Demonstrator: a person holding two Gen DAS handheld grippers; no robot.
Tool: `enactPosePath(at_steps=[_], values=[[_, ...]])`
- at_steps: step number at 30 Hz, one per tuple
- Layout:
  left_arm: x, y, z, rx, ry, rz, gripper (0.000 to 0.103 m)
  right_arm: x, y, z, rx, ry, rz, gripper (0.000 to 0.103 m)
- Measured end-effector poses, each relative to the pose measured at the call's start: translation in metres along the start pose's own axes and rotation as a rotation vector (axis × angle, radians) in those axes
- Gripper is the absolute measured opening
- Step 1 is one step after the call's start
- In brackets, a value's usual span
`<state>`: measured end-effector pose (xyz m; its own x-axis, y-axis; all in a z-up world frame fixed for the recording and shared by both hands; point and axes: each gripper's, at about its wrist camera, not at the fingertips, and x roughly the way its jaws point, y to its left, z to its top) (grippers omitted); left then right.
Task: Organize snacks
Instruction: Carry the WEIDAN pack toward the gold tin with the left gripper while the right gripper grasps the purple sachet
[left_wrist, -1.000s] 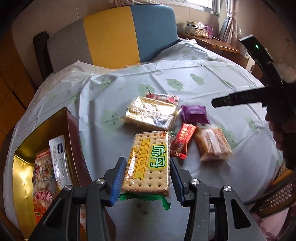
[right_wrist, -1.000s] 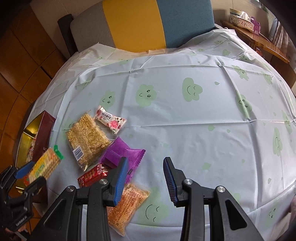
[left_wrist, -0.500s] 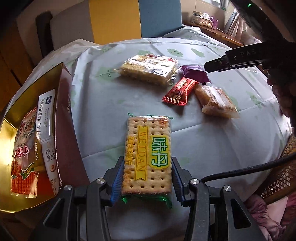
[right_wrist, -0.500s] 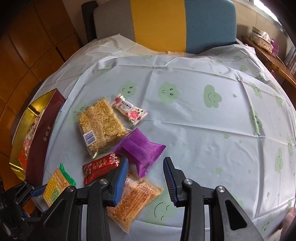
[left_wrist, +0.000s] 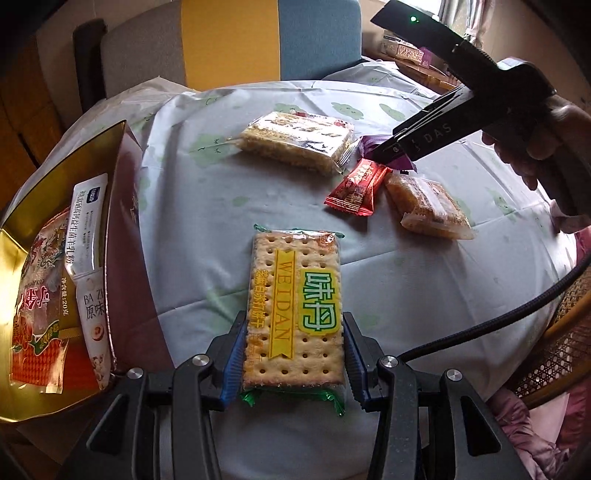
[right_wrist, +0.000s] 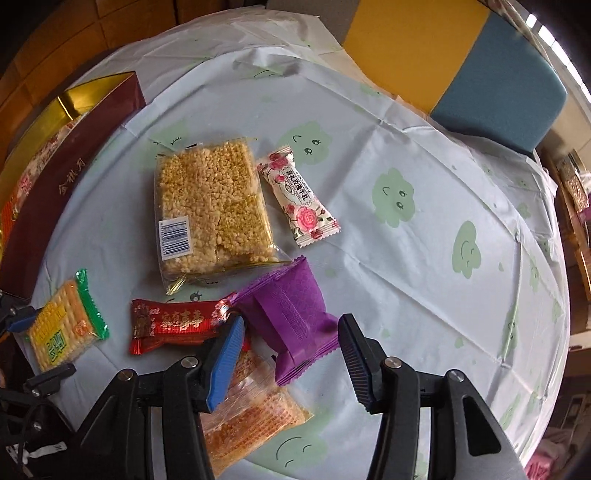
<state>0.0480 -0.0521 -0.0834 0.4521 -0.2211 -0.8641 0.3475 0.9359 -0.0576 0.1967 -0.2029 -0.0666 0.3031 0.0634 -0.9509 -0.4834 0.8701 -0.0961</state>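
Blue pads of our left gripper (left_wrist: 293, 360) pinch the cracker pack (left_wrist: 293, 314) by its long sides, low over the table (left_wrist: 207, 221) beside the gold box (left_wrist: 122, 155). Crackers snap, so we squeeze softly. Our right gripper (right_wrist: 291, 354) is opening around the purple packet (right_wrist: 291, 317) (light, puffy, slippery); the red candy (right_wrist: 173, 323) crowds it.

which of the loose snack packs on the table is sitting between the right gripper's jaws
The purple foil packet. It lies between the opening jaws of the right gripper, untouched. The red candy wrapper and orange clear-wrapped snack lie left of and under its left finger.
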Motion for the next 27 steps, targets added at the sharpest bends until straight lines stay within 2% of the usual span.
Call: enactPosePath(at_steps=[6,7,8,10,15,19,22,27], values=[[0.000,0.001,0.000,-0.004,-0.001,-0.005,0.048,0.020,-0.006,0.012,-0.031,0.048,-0.007,0.053],[0.000,0.001,0.000,-0.005,-0.002,-0.006,0.048,0.022,-0.009,0.012,-0.010,0.049,0.012,0.043],[0.000,0.001,-0.001,-0.006,-0.004,-0.007,0.048,0.021,-0.012,0.011,0.012,0.038,0.030,0.043],[0.000,0.001,-0.001,-0.005,-0.006,-0.006,0.048,0.020,-0.016,0.007,0.038,0.027,0.005,0.040],[0.000,0.001,-0.001,-0.007,-0.010,-0.003,0.048,0.018,-0.042,-0.022,0.152,0.020,-0.039,0.040],[0.000,0.001,0.000,-0.006,-0.008,0.000,0.047,0.021,-0.066,-0.045,0.283,-0.022,0.034,0.044],[-0.004,0.000,0.002,-0.007,-0.009,0.003,0.047,0.023,-0.068,-0.046,0.275,-0.028,0.030,0.044],[-0.038,0.006,0.009,-0.039,-0.097,-0.029,0.047,0.022,-0.052,-0.049,0.249,-0.042,0.011,0.044]])
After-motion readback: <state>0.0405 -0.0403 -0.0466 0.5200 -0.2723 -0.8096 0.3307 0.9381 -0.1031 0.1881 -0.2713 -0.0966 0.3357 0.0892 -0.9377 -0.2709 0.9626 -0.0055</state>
